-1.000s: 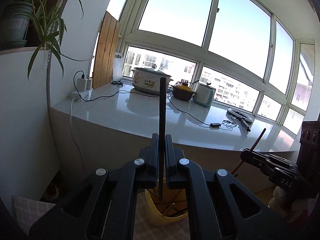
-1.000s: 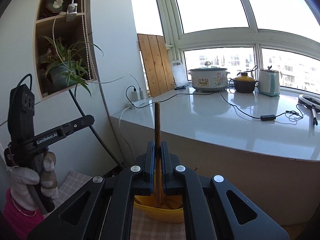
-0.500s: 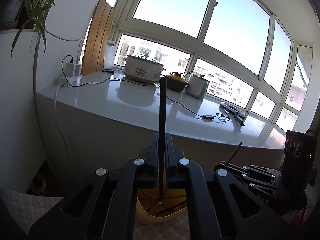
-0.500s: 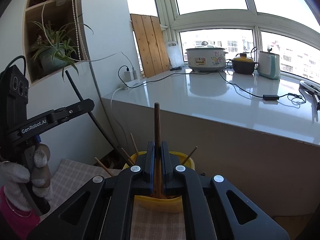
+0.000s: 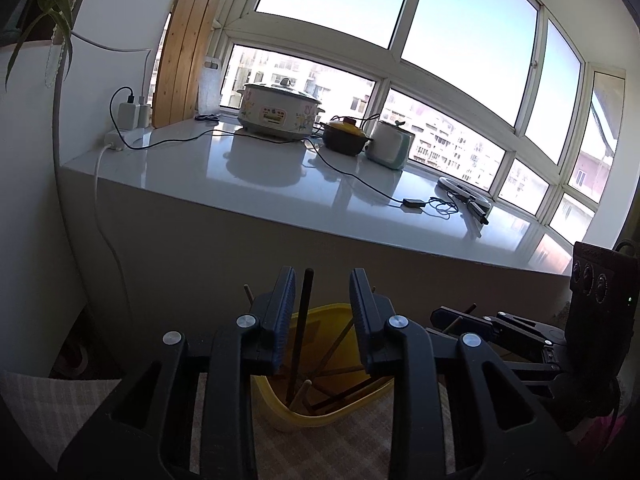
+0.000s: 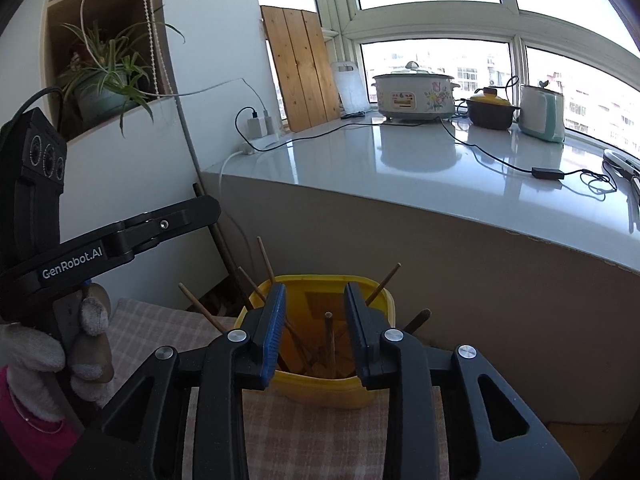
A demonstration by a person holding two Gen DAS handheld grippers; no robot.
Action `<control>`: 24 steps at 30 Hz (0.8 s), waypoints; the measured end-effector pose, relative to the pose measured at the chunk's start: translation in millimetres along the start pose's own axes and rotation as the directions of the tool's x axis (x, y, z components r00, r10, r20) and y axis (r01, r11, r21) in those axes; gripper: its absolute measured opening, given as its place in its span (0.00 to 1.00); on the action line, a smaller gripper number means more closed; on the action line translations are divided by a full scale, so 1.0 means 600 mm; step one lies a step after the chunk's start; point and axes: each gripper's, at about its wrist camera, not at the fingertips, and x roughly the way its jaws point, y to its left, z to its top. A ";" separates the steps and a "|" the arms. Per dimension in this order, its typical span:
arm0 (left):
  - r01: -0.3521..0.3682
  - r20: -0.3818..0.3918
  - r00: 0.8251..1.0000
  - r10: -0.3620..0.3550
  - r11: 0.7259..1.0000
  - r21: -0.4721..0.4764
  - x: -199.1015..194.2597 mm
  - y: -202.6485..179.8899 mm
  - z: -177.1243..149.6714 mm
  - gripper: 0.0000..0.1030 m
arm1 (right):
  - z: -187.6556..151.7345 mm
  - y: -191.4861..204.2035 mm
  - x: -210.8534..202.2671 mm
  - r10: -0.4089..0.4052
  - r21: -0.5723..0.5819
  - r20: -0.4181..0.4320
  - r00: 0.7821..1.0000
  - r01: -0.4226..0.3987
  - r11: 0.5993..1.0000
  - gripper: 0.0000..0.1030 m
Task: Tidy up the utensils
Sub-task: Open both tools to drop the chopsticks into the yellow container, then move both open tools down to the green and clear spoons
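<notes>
A yellow container (image 6: 372, 390) stands on a checked cloth and holds several wooden chopsticks leaning outward. My right gripper (image 6: 315, 320) hovers just over its rim with its jaws opening. A brown chopstick (image 6: 330, 344) stands free between them inside the container, touching neither pad. My left gripper (image 5: 323, 300) is also over the yellow container (image 5: 280, 408), jaws opening. A dark chopstick (image 5: 301, 320) stands loose between them, close to the left finger, its lower end in the container. Each view shows the other gripper: the left gripper (image 6: 120, 240) in a gloved hand (image 6: 36, 360), the right gripper (image 5: 500, 326) at the right.
The checked cloth (image 6: 160, 328) covers the surface under the container. Behind rises a white counter (image 6: 400, 184) with a rice cooker (image 6: 414, 96), a clay pot (image 6: 490, 112), a kettle (image 6: 542, 114) and cables. A wooden board (image 6: 300, 68) and a potted plant (image 6: 104, 84) stand at the left.
Both grippers have sunk toward the yellow container. Their jaws, earlier shut on one chopstick each, have parted, and both chopsticks have slid down into the container.
</notes>
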 end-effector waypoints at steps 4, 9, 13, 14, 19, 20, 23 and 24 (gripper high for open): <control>-0.021 0.012 1.000 0.021 1.000 0.006 -0.020 0.006 -0.005 0.26 | -0.008 0.002 -0.006 -0.006 -0.008 0.005 1.000 0.006 1.000 0.37; -0.030 0.046 0.998 0.031 0.999 -0.013 -0.057 0.022 -0.006 0.26 | -0.012 0.007 -0.024 -0.030 -0.018 0.045 0.999 0.031 0.999 0.37; -0.057 0.059 0.997 0.057 0.998 -0.002 -0.089 0.030 -0.017 0.26 | -0.012 0.012 -0.045 -0.032 -0.022 0.082 0.996 0.033 0.999 0.37; -0.065 0.057 0.996 0.065 0.998 -0.001 -0.097 0.033 -0.022 0.26 | -0.012 0.015 -0.051 -0.033 -0.026 0.094 0.995 0.036 0.999 0.37; -0.118 0.015 0.993 0.118 0.993 -0.018 -0.128 0.064 -0.062 0.26 | -0.017 0.037 -0.076 -0.020 -0.069 0.132 0.991 0.030 0.997 0.37; -0.131 -0.004 0.991 0.131 0.991 -0.025 -0.131 0.073 -0.072 0.26 | -0.020 0.042 -0.077 -0.006 -0.080 0.125 0.992 0.016 0.997 0.37; -0.166 -0.064 0.985 0.163 0.985 -0.048 -0.141 0.100 -0.105 0.26 | -0.034 0.062 -0.070 0.033 -0.112 0.088 0.996 -0.023 0.993 0.37; -0.182 -0.081 0.981 0.178 0.982 -0.052 -0.146 0.110 -0.118 0.26 | -0.042 0.069 -0.067 0.044 -0.121 0.072 0.996 -0.035 0.992 0.37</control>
